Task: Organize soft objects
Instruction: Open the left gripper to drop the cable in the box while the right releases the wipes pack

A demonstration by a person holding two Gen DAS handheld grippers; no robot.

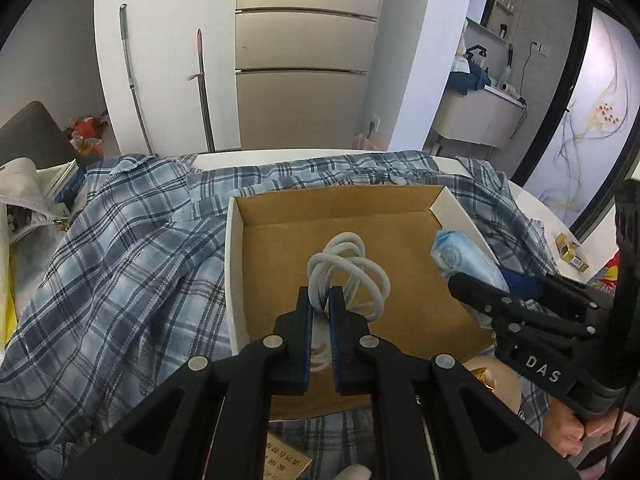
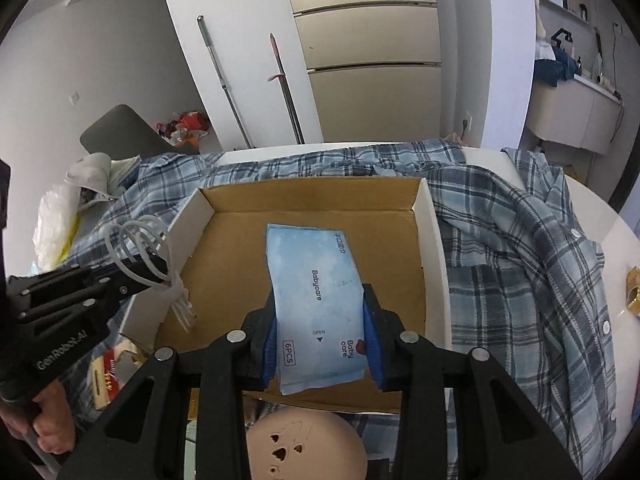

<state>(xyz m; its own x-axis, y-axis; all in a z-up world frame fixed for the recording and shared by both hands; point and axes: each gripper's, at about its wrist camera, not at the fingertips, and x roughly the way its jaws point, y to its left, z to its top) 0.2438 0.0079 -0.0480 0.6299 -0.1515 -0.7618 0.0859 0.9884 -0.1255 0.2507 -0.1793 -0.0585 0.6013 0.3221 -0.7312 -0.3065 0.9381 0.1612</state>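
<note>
An open cardboard box (image 1: 236, 264) (image 2: 430, 240) sits on a blue plaid shirt (image 1: 120, 264) (image 2: 520, 264). My left gripper (image 1: 320, 300) is shut on a coiled white cord (image 1: 348, 268) and holds it over the box; it also shows at the left of the right wrist view (image 2: 156, 270), with the cord (image 2: 136, 240) beside the box's left wall. My right gripper (image 2: 320, 312) is shut on a light blue Babycare wipes pack (image 2: 316, 300) above the box floor. In the left wrist view the pack (image 1: 460, 256) and right gripper (image 1: 472, 284) are at the box's right side.
The shirt covers a white round table (image 2: 616, 240). A gold tape roll (image 1: 566, 244) (image 2: 634, 292) lies at the right. A beige round object (image 2: 308, 444) sits in front of the box. Bags and papers (image 2: 76, 200) lie at the left. Mops lean on the far wall.
</note>
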